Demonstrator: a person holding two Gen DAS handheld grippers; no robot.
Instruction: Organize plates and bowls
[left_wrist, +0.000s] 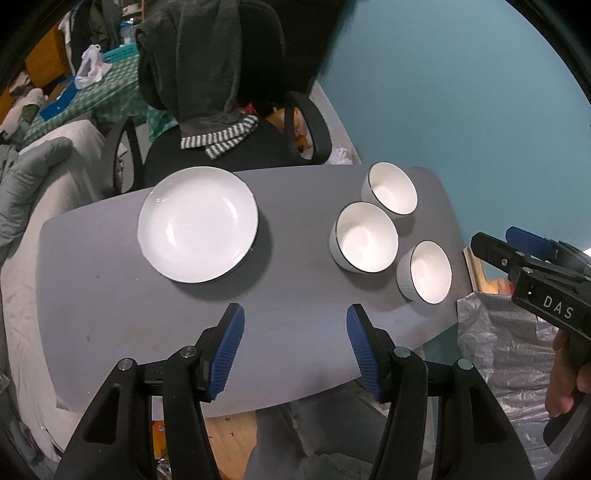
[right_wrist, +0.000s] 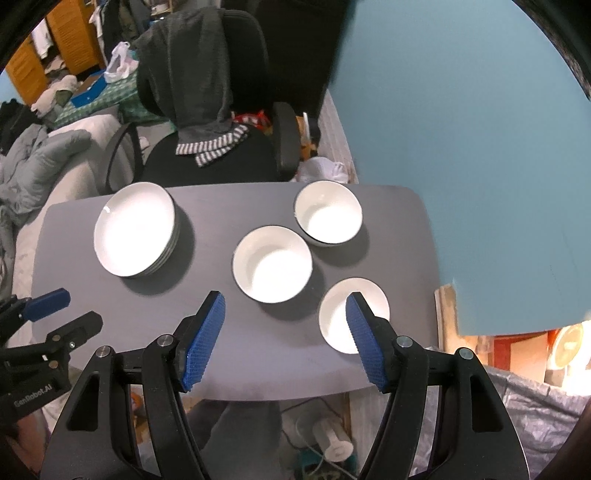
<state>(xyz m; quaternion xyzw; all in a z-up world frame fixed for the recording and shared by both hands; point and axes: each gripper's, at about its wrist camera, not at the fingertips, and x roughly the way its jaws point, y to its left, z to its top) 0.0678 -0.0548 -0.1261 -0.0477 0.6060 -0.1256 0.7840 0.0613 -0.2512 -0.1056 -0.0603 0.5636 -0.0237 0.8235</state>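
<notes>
A stack of white plates (left_wrist: 197, 223) (right_wrist: 135, 229) sits on the left of the grey table (left_wrist: 110, 295) (right_wrist: 221, 206). Three white bowls with dark rims stand apart in a diagonal row on the right: far (left_wrist: 393, 188) (right_wrist: 328, 214), middle (left_wrist: 367, 236) (right_wrist: 273, 264) and near (left_wrist: 428, 271) (right_wrist: 334, 321). My left gripper (left_wrist: 295, 317) (right_wrist: 79, 308) hovers open above the table's near edge, below the plates. My right gripper (right_wrist: 286, 301) (left_wrist: 495, 240) is open above the near side, its right finger overlapping the near bowl in its own view. Both hold nothing.
Behind the table stands a black office chair (left_wrist: 303, 129) (right_wrist: 266, 155) draped with a dark hoodie and a striped cloth. A teal wall (left_wrist: 461, 92) rises at the right. Bedding (right_wrist: 37, 158) lies to the left, a silver tarp (left_wrist: 498, 350) to the lower right, and a fan (right_wrist: 330, 441) under the table.
</notes>
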